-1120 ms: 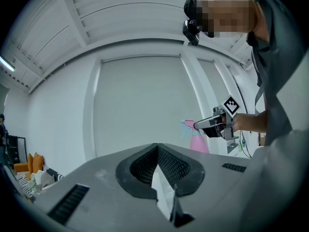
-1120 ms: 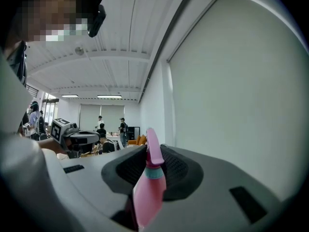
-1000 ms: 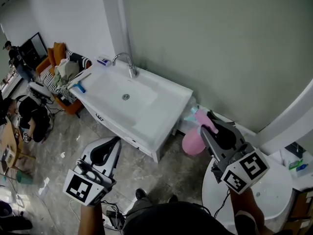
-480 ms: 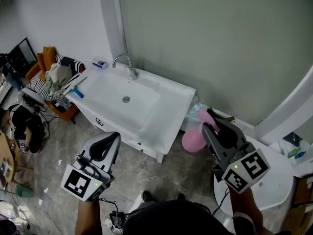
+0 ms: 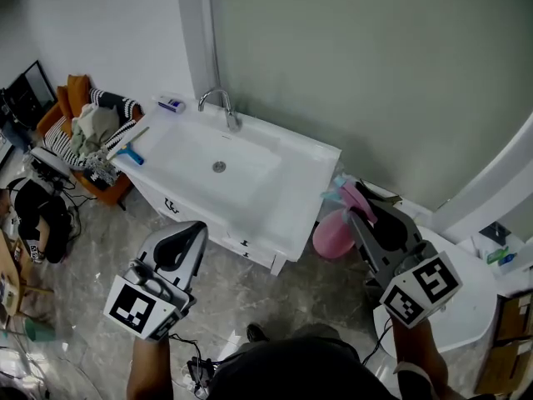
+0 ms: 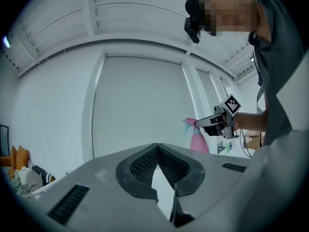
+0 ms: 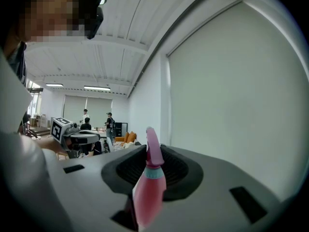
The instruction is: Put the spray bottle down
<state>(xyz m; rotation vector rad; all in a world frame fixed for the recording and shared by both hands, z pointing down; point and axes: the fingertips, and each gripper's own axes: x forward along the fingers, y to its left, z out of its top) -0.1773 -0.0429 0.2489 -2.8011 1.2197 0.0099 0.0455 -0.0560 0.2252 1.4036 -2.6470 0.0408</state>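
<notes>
**Tool state.** The right gripper (image 5: 363, 210), right of centre in the head view, was closed narrow on the pink spray bottle (image 5: 333, 233). In the right gripper view the pads pressed on the bottle's neck just under the trigger head. The trigger projected past the jaw tips and the body hung below them. This neck grip probably served to keep the body upright, ready to be set on its base.

The left gripper (image 5: 193, 232), at lower left of the head view, had its jaw tips together with nothing between them. It sat over the grey stone-patterned floor (image 5: 92, 248), well apart from the bottle. It appeared to be idle and kept clear of the working side.

**Location of the task item.** The bottle was off every surface, carried in the air. In the head view it lay between the right end of the white sink unit (image 5: 312, 161) and the round white table (image 5: 466, 332) at lower right, close to the green-grey wall (image 5: 375, 73).

**Progress.** The put-down was not yet done. Both the flat right end of the sink unit and the round table were near enough to serve. Which was intended could not be determined.

**Caution.** With the hold this high on the bottle, the base could swing. A level approach and full base contact before release would be advisable.
</notes>
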